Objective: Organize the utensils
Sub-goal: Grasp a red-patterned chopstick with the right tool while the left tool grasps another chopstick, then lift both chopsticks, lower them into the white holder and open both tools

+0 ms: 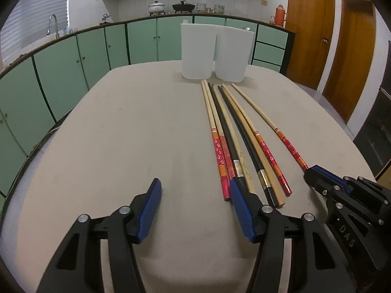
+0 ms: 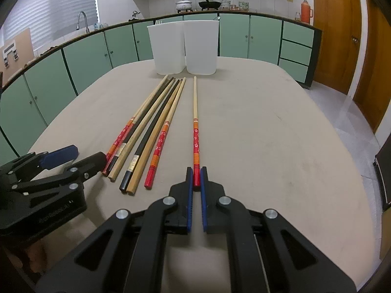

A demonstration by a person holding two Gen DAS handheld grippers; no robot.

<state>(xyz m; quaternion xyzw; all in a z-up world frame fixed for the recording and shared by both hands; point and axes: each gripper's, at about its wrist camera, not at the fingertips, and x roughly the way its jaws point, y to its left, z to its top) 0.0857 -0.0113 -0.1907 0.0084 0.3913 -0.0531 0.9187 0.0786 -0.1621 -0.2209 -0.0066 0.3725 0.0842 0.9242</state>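
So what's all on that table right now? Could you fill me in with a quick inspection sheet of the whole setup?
Surface: beige table, bare apart from the items below.
Job's things: loose chopsticks lying side by side, some red-patterned, some black, some plain wood; one red-patterned chopstick lies apart; two white containers stand upright at the far end.
Clutter: nothing seen.
Grippers: right gripper shut on the separate chopstick's red end; left gripper open, one finger beside the bundle's near ends.
Cables: nothing seen.
Surroundings: green kitchen cabinets, pots on the counter, a tap, wooden doors.
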